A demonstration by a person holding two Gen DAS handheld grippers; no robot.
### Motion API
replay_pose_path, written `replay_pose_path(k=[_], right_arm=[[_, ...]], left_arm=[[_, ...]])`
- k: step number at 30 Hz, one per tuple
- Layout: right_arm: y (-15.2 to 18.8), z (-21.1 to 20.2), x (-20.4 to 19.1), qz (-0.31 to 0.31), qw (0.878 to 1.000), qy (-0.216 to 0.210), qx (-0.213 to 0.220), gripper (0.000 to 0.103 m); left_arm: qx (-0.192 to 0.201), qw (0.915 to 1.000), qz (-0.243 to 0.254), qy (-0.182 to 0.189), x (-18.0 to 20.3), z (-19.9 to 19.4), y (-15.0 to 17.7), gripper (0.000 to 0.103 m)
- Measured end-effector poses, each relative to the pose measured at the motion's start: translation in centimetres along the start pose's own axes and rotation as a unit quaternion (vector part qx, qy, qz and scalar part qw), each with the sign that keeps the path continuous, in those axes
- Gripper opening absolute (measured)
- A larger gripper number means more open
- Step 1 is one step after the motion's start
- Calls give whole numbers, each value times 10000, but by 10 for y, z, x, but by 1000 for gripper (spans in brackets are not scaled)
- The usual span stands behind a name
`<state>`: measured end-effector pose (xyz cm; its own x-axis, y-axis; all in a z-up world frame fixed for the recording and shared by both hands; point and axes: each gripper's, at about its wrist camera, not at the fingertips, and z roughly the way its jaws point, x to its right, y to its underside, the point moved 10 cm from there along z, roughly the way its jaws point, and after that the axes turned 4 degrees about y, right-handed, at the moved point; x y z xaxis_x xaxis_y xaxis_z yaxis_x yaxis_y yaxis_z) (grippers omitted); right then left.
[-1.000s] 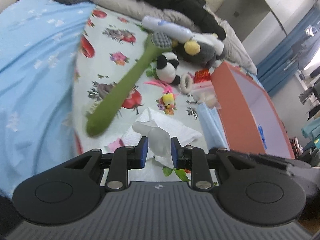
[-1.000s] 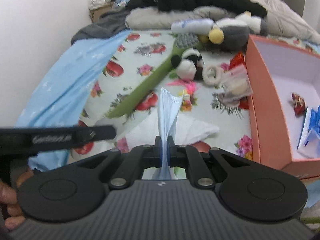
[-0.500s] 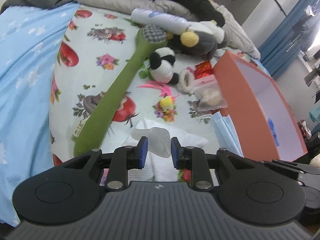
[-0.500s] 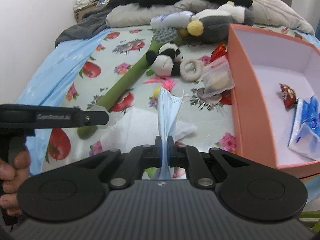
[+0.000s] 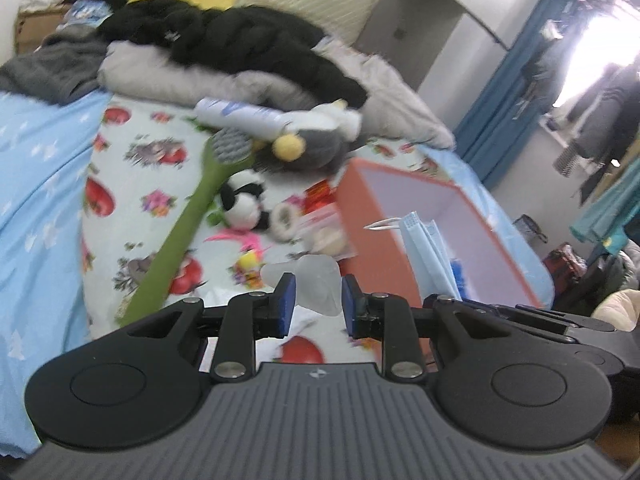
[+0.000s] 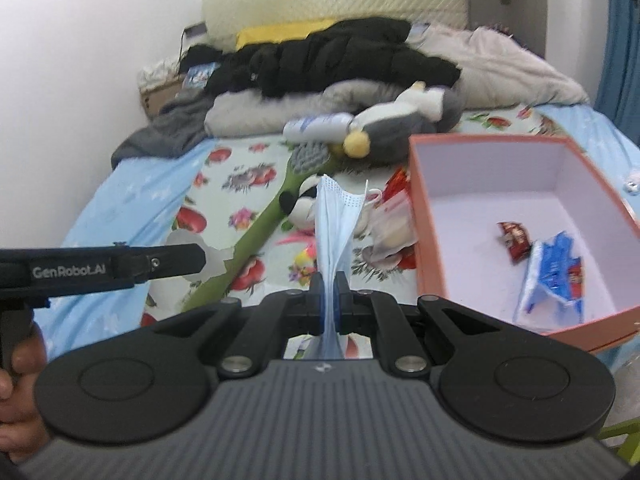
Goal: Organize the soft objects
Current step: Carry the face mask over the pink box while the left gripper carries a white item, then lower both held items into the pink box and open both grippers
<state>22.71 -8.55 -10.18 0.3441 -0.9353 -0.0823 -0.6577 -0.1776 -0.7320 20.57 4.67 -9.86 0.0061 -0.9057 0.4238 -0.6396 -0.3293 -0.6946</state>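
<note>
My left gripper (image 5: 315,300) is shut on a pale translucent soft piece (image 5: 316,280) and holds it above the bed. My right gripper (image 6: 329,303) is shut on a folded light-blue face mask (image 6: 334,220), which stands up between its fingers; the mask also shows in the left wrist view (image 5: 428,248) next to the orange box (image 5: 356,216). The box (image 6: 424,240) is open, to the right of the right gripper, and holds a red wrapper (image 6: 516,240) and a blue-white packet (image 6: 554,276). The left gripper shows at the left of the right wrist view (image 6: 200,258).
On the flowered sheet lie a long green brush (image 5: 188,224), a panda plush (image 5: 242,206), a grey penguin plush (image 5: 312,148), a white bottle (image 5: 240,114), a white ring (image 5: 285,216) and a plastic bag (image 6: 390,224). Dark and grey clothes (image 6: 332,64) are piled at the bed's head.
Both grippers have risen and tilted up with their loads held. The mask has moved right, closer to the orange box. The white tissue on the bed has dropped almost out of view.
</note>
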Motion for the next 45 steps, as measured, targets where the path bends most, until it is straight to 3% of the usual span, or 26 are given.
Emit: replay_pose_path(k=[5,12,23,29,34,40,45], right_arm=[[-7,-33,23,133,9994,193,238,8],[-10,-62,77,536,9958,633,398,8],[-17,-33,162,970,9888,1116,186,8],[-19,7,197,1072,9872,1182,-61,9],[-13,37,212,1105,9867,1160,-275,9],[-4,57,216,1189,9858,1094,-448,9],[-1,63,217,1204,9857,1073,-496,9]], left_arm=[[93,9992,219,318,42,-4,-6,28],[-76,9956,550,757,100,19,-6,28],[-519,9898,835,1028,152,97,-16,28],[-927,9896,774,785,129,152,-8,28],[-1470,9870,501,421,86,178,30,28],[-2041,9781,400,-26,44,190,82,29],[-2307,9721,394,-133,28,193,110,43]])
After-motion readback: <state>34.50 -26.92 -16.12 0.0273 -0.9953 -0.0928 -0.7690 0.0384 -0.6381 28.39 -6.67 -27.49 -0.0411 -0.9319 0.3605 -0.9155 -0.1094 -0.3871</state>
